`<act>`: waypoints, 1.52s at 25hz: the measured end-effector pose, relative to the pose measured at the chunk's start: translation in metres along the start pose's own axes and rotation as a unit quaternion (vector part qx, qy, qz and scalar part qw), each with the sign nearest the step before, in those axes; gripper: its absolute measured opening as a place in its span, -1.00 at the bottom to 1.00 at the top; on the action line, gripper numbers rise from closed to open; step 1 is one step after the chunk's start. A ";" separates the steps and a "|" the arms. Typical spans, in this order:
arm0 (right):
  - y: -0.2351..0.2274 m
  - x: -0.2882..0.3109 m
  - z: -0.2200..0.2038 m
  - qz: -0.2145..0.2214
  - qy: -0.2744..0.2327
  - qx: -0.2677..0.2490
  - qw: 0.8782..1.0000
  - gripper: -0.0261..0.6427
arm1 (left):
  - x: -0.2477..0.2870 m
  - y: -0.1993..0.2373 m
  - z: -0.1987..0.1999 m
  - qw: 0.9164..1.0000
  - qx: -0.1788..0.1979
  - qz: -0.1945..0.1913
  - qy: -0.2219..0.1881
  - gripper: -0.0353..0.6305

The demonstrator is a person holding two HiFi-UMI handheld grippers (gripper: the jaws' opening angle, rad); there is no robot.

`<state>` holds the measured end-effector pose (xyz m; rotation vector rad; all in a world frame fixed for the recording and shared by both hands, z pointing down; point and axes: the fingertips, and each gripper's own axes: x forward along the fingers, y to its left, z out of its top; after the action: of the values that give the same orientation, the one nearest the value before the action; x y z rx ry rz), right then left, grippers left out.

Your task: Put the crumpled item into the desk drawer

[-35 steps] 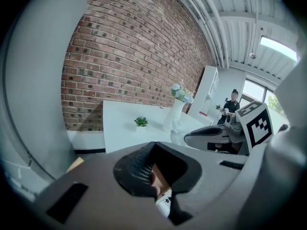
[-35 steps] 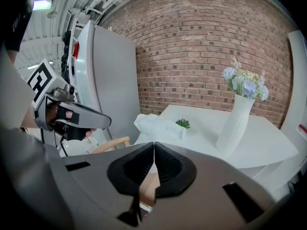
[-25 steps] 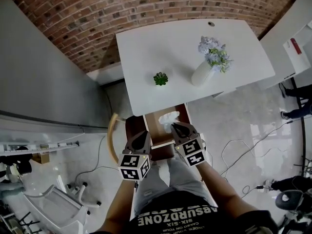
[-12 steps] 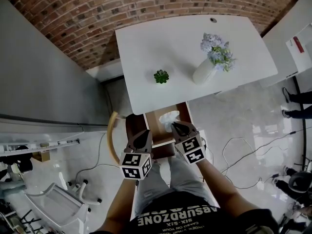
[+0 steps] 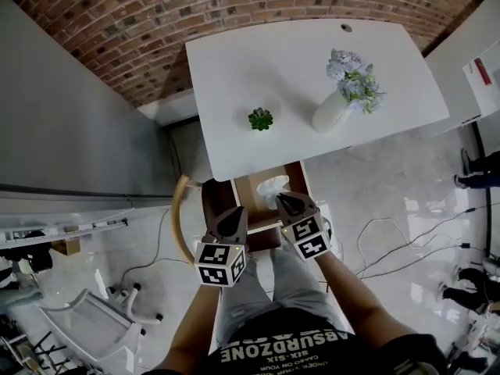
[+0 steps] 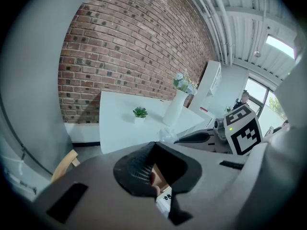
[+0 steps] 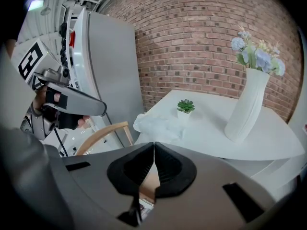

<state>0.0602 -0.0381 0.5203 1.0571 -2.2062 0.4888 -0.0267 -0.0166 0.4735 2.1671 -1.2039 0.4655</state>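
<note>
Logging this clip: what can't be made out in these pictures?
Drawer contents: head view, covered by the crumpled item, the right gripper and the left gripper; gripper views, mostly blocked by their own bodies.
Bystander's legs: head view, cut off by the right edge.
Cabinet label: head view, too small to read.

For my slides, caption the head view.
Right gripper holds crumpled item over open drawer; left gripper shut beside it.
</note>
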 end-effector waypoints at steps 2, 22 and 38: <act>-0.001 0.002 -0.002 0.001 0.003 0.000 1.000 -0.92 | 0.002 0.000 -0.001 1.000 -0.001 0.000 0.001 -0.90; -0.008 0.023 -0.034 0.002 0.034 0.009 0.999 -0.92 | 0.014 0.005 -0.019 1.000 -0.011 0.011 0.017 -0.90; -0.016 0.043 -0.053 0.004 0.055 0.014 0.998 -0.92 | 0.030 0.011 -0.031 0.999 -0.019 0.011 0.030 -0.90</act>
<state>0.0722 -0.0418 0.5891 1.0117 -2.1137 0.5686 -0.0208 -0.0192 0.5175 2.0942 -1.1951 0.5101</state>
